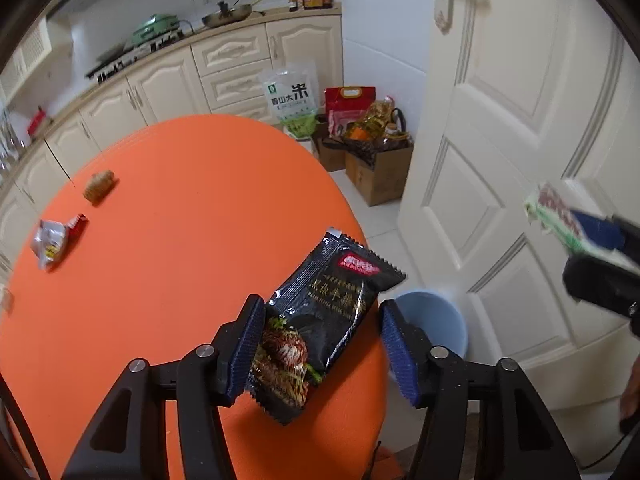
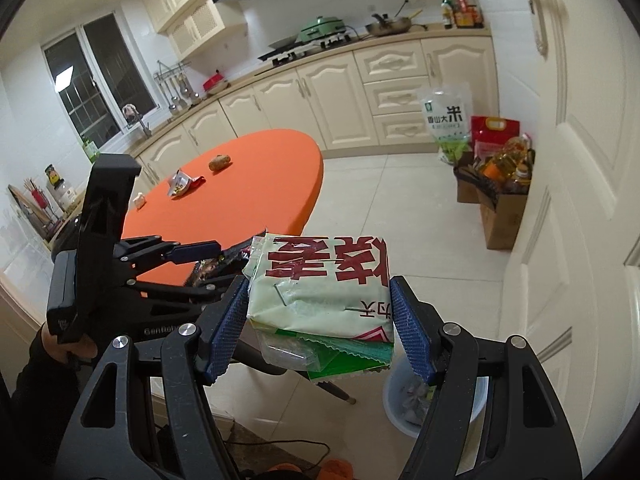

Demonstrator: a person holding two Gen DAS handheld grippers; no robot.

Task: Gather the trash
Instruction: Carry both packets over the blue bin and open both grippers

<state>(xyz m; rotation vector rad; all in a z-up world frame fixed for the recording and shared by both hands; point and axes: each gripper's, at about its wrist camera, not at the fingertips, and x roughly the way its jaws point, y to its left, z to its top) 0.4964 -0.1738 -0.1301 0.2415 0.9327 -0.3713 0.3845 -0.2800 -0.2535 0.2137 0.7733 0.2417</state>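
Note:
A black snack wrapper [image 1: 320, 320] lies at the near right edge of the round orange table [image 1: 180, 240]. My left gripper [image 1: 320, 344] is open with its pads on either side of the wrapper; its left pad [image 1: 246, 344] touches it. My right gripper [image 2: 320, 324] is shut on a pale green packet with red characters [image 2: 320, 284], held in the air above a light blue bin [image 2: 404, 408]. The bin [image 1: 436, 328] stands on the floor beside the table. A silver-red wrapper [image 1: 52, 238], a brown lump [image 1: 99, 186] and a small white scrap [image 2: 139, 201] lie on the table.
A white door [image 1: 500, 140] stands to the right. Cardboard boxes with bottles [image 1: 380, 160] and a rice bag [image 1: 290, 100] sit on the floor by cream cabinets [image 1: 168, 84]. The bin holds some trash [image 2: 416, 396]. A cable [image 2: 280, 446] runs along the floor.

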